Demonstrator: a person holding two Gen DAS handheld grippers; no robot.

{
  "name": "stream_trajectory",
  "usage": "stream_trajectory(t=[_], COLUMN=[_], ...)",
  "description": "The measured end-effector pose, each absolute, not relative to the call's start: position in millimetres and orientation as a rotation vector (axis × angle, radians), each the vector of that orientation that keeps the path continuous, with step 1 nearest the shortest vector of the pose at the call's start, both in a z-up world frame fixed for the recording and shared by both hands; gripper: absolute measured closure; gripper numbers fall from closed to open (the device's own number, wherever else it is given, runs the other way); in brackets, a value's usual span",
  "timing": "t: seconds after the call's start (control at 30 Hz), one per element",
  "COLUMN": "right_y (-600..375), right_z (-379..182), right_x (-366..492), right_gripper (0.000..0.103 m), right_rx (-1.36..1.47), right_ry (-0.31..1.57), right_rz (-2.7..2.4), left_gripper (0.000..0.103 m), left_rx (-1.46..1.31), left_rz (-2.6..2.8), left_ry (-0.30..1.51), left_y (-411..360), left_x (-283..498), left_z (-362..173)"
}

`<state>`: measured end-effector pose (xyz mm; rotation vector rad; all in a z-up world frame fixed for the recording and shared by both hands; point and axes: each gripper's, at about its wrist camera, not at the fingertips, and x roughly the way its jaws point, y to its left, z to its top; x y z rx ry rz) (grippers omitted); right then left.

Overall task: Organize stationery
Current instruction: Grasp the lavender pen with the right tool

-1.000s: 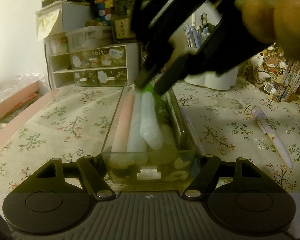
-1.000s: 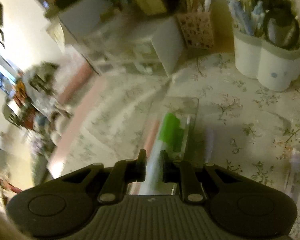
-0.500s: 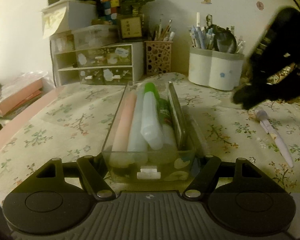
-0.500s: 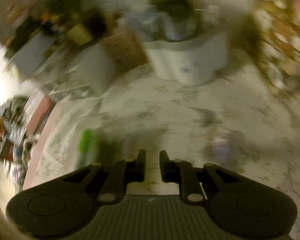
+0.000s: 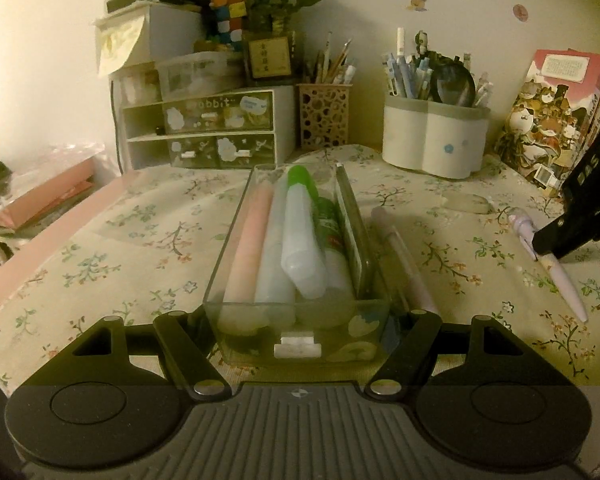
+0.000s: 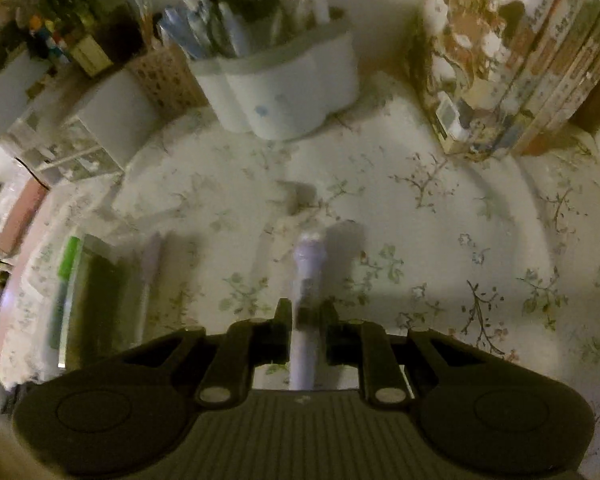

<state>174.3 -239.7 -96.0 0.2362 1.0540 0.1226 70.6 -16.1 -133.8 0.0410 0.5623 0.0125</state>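
Note:
A clear plastic box (image 5: pixel 300 344) holds a pink stick, pale tubes and a green-capped marker (image 5: pixel 300 178). My left gripper (image 5: pixel 298 326) has its fingers spread on both sides of the box's near end, which sits between them. A purple pen (image 5: pixel 404 264) lies beside the box on the right. A lilac pen (image 5: pixel 560 276) lies further right; in the right wrist view it (image 6: pixel 306 280) lies between my right gripper's (image 6: pixel 306 314) open fingers, with small gaps on each side. The box also shows in the right wrist view (image 6: pixel 88 292).
A white pen holder (image 5: pixel 432 148) full of pens, a perforated pencil cup (image 5: pixel 324 116) and a small drawer unit (image 5: pixel 204 132) stand at the back. Books (image 5: pixel 556 120) lean at the right. A floral cloth (image 5: pixel 100 240) covers the table.
My right gripper let go of the green-capped marker in the box, swung right and came down over the lilac pen. The left gripper and box stayed put.

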Motion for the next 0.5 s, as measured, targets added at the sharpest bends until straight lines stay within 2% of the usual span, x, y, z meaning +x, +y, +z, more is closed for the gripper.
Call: stream_trajectory(t=[0.23, 0.5], right_y=[-236, -238], right_z=[-99, -87], right_x=[176, 168], right_gripper=[0.097, 0.097], right_rx=[0.245, 0.392], right_ry=[1.039, 0.995], right_rz=[0.113, 0.137], left_gripper=[0.03, 0.03], left_rx=[0.044, 0.048], left_rz=[0.013, 0.012], left_ry=[0.557, 0.556], left_y=[-16, -16], left_x=[70, 71], left_z=[-134, -135])
